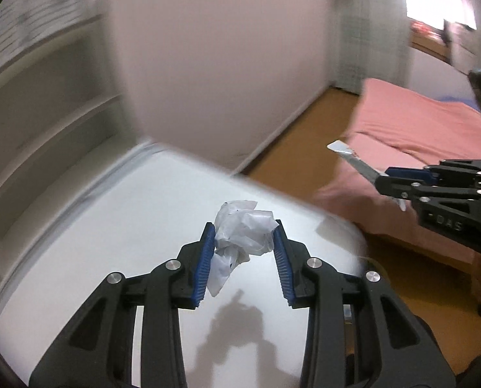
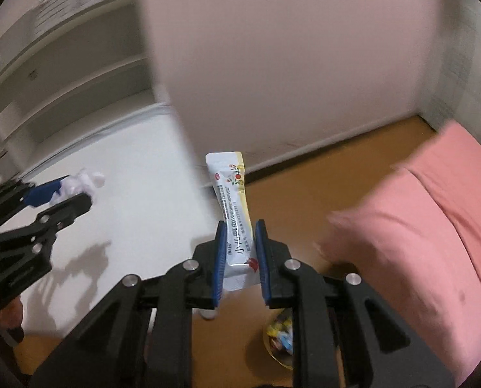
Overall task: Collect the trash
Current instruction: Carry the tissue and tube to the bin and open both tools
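Through my left wrist camera, my left gripper (image 1: pixel 243 252) was pinching a crumpled plastic wrapper (image 1: pixel 242 232) between its blue pads (image 1: pixel 204 262). The wad sat high between the fingertips, with a loose tail drooping beside the left pad, all of it held clear above the white tabletop (image 1: pixel 111 242). I judged it nearly weightless, soft and springy, the kind of thing that squashes rather than resists, so the best hold was across its thickest bunched part, as I had it; a pinch on the tail alone would probably have slipped. Off to the right and ahead of this gripper, my right gripper (image 1: pixel 381 177) showed side-on with a flat sachet (image 1: pixel 347 155) sticking out past its tips, in front of the pink bed cover (image 1: pixel 418 123).

Through my right wrist camera, my right gripper (image 2: pixel 240 245) had its pads pressed close on the lower part of a printed stick sachet (image 2: pixel 232 207), which stood upright and rose well beyond the fingertips. I took it for light, thin and glossy, a bit slippery and easily creased, so gripping flat across its width near the lower end seemed sound. Far to the left my left gripper (image 2: pixel 75 194) carried the white wrapper (image 2: pixel 83 181) at its tips. Below my right gripper, partly hidden, lay what looked like a bin of coloured wrappers (image 2: pixel 280 336) on the wooden floor (image 2: pixel 305 187)
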Demonstrator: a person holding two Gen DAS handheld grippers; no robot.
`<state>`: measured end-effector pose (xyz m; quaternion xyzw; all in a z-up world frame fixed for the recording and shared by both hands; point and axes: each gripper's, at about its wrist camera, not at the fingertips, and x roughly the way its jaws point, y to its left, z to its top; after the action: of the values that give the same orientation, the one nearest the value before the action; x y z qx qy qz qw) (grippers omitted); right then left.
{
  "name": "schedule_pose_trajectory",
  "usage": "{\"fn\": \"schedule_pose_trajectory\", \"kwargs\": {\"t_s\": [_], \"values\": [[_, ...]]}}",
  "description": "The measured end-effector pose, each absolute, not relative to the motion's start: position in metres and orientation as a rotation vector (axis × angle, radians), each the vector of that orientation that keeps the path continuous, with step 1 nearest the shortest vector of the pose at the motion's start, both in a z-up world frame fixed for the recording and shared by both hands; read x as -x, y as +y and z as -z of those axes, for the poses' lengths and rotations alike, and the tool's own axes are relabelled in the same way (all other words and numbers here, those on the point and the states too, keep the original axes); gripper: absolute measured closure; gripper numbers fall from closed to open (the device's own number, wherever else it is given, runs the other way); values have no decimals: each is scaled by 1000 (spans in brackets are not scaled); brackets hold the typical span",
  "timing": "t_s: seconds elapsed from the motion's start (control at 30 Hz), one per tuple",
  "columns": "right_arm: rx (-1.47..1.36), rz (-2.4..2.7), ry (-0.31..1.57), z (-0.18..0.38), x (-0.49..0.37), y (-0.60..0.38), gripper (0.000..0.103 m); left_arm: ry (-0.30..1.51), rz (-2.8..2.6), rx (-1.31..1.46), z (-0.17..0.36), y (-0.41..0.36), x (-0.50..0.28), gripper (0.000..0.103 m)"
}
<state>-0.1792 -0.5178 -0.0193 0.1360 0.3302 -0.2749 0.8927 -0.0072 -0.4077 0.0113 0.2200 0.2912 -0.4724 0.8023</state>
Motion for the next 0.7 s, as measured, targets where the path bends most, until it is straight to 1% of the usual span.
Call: {"fn": "schedule_pose_trajectory", "kwargs": {"t_s": [0.17,0.3,0.47,0.7], "values": [[-418,738,669,44,283,-560,85,628,1173,-511,1,-463,79,68],[-502,812,676,70,336,-575,85,664,1273,-547,22,-497,124,68],[-591,847,718,116,368,-581,85,734,1332,-601,66,-519,158,68],[-698,814,817,191,358,-570,85,909,1313,-692,150,-533,161,68]]}}
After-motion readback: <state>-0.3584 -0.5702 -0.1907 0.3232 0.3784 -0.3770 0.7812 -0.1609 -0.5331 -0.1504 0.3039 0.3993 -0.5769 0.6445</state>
